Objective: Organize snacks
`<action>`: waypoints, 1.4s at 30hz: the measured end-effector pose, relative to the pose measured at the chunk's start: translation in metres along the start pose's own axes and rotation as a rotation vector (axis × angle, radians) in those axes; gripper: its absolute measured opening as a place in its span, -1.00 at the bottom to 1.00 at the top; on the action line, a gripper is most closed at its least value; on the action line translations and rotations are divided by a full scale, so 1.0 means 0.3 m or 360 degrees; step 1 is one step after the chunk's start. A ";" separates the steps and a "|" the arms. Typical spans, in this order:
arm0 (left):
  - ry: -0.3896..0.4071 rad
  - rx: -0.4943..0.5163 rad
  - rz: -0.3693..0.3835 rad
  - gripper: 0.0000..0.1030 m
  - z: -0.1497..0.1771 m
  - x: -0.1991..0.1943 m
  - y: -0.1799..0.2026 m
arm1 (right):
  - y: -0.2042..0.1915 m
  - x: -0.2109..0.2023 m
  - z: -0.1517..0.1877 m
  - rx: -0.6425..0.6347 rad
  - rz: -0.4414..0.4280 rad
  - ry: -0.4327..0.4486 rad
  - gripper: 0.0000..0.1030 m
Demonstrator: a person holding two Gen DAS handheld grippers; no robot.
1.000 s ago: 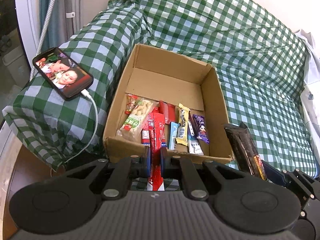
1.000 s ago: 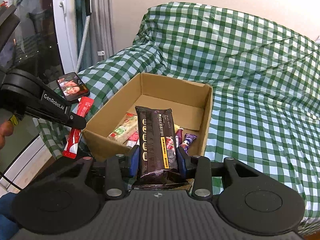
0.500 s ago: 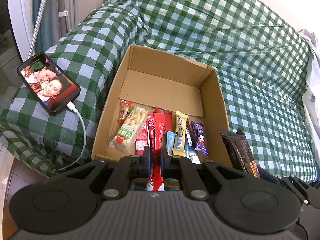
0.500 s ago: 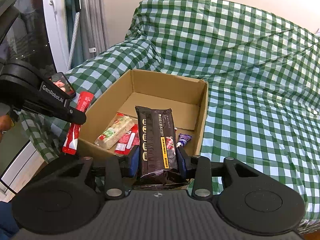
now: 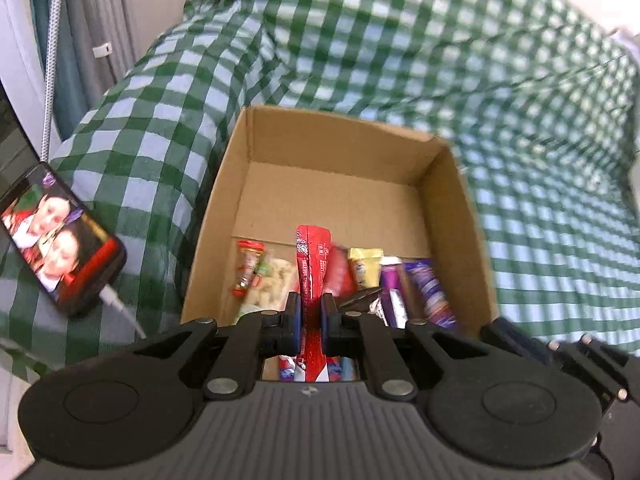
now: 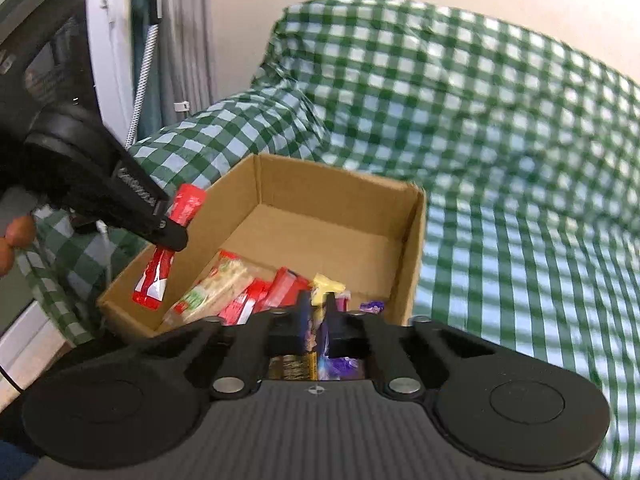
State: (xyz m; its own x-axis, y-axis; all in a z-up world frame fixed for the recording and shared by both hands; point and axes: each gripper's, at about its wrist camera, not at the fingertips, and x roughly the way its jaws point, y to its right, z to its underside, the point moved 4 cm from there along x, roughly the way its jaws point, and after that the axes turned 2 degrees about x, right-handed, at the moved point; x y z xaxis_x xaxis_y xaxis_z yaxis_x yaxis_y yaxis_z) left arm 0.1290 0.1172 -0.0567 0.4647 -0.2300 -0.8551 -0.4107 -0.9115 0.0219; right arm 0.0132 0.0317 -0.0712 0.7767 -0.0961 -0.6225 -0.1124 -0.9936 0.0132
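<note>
An open cardboard box (image 5: 352,188) sits on the green checked cover and holds several snack packs at its near end. My left gripper (image 5: 310,312) is shut on a red snack stick (image 5: 312,264), held upright over the near end of the box. In the right wrist view the left gripper (image 6: 172,236) holds that red stick (image 6: 168,248) above the left wall of the box (image 6: 336,236). My right gripper (image 6: 314,320) is shut on a dark snack pack (image 6: 310,332), seen edge-on between the fingers, over the box's near right corner.
A phone (image 5: 56,240) with a lit screen and a white cable lies on the cover left of the box. The checked cover (image 5: 440,60) rises behind and spreads to the right. A curtain and a window frame (image 6: 108,60) stand at the left.
Both grippers moved forward over the box's near end. The dark pack in the right gripper turned from flat to edge-on. The red stick now hangs above the snacks.
</note>
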 end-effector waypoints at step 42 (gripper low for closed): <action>0.0108 0.0215 -0.0192 1.00 0.314 -0.239 -0.006 | -0.109 -0.323 0.139 0.0210 0.0024 -0.0083 0.88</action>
State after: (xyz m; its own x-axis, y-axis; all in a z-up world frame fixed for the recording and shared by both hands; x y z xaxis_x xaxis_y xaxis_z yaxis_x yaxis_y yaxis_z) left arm 0.0225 0.1674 -0.0444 0.5671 -0.1486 -0.8101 -0.4483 -0.8808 -0.1523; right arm -0.0843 0.0761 -0.0439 0.7415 -0.1040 -0.6629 -0.2067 -0.9753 -0.0782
